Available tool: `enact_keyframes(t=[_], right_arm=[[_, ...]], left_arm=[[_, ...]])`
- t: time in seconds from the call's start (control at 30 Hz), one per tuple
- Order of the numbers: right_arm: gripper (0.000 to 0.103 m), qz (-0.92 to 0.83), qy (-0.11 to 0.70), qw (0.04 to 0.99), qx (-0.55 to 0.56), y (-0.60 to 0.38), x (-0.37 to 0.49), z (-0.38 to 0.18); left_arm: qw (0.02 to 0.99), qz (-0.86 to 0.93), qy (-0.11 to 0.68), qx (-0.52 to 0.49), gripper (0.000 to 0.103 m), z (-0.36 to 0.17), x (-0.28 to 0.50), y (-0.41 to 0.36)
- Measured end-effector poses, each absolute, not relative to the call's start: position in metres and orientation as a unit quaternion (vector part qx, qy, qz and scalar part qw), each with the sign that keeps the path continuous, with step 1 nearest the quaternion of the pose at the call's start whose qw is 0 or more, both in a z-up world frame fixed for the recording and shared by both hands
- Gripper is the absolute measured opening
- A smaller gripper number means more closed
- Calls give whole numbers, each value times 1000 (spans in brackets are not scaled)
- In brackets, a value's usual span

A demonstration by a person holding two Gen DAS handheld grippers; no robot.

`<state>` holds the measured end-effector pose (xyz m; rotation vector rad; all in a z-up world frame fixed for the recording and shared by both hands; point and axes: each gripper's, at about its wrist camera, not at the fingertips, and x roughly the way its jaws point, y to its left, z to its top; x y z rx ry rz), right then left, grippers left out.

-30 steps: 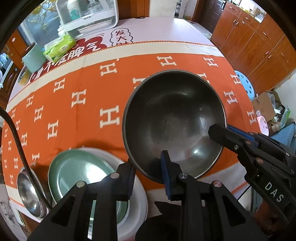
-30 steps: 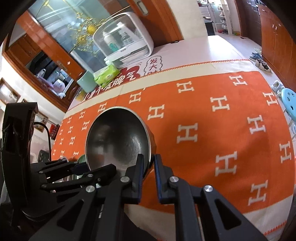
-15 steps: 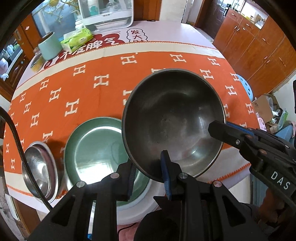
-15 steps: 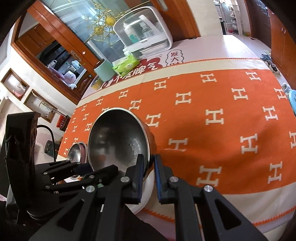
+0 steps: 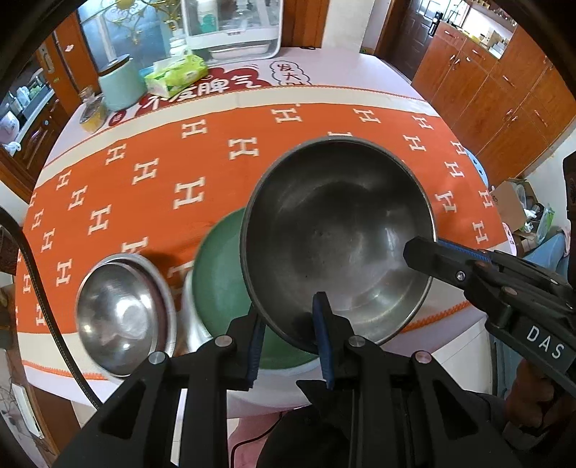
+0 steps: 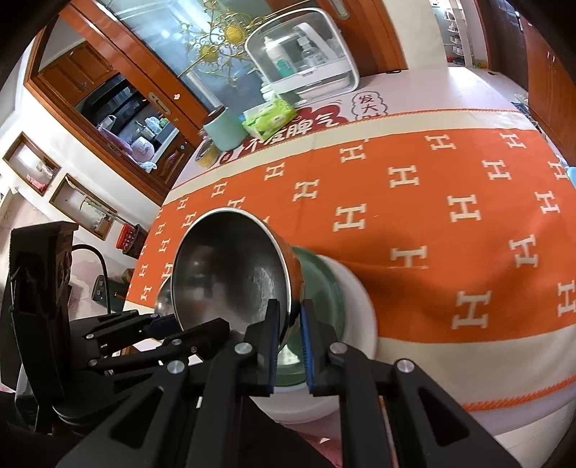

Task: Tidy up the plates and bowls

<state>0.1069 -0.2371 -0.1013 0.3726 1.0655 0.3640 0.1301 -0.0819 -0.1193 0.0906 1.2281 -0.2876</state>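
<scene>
A big steel bowl (image 5: 338, 237) hangs in the air over the table's near edge. My left gripper (image 5: 288, 331) is shut on its near rim, and my right gripper (image 6: 289, 324) is shut on its right rim (image 6: 291, 288). Under the big steel bowl (image 6: 230, 270) sits a green plate (image 5: 219, 284) stacked on a white plate (image 5: 190, 327); the green plate (image 6: 324, 288) and white plate (image 6: 360, 306) also show in the right wrist view. A small steel bowl (image 5: 122, 313) rests to their left.
An orange cloth with white H marks (image 5: 162, 180) covers the table. At the far end stand a mint canister (image 5: 118, 86), a green tissue pack (image 5: 176, 73), a small jar (image 5: 90, 115) and a white lidded box (image 5: 234, 32). Wooden cabinets (image 5: 504, 97) line the right side.
Both grippers have carried the big steel bowl toward the left, so it now hangs over the green plate. The small steel bowl has come further into view.
</scene>
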Motion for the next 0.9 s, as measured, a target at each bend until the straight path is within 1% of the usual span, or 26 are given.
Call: enact_keyframes(t=[0.5, 0.63, 0.9], right_arm=[[12, 173, 503, 827, 184, -148, 100, -108], [14, 165, 502, 830, 179, -124, 97, -112], [14, 149, 502, 827, 205, -86, 91, -125]], left_arm=[[808, -130, 572, 48, 24, -119, 120, 11], [807, -134, 572, 56, 24, -122, 121, 32], [797, -144, 581, 79, 24, -130, 127, 67]])
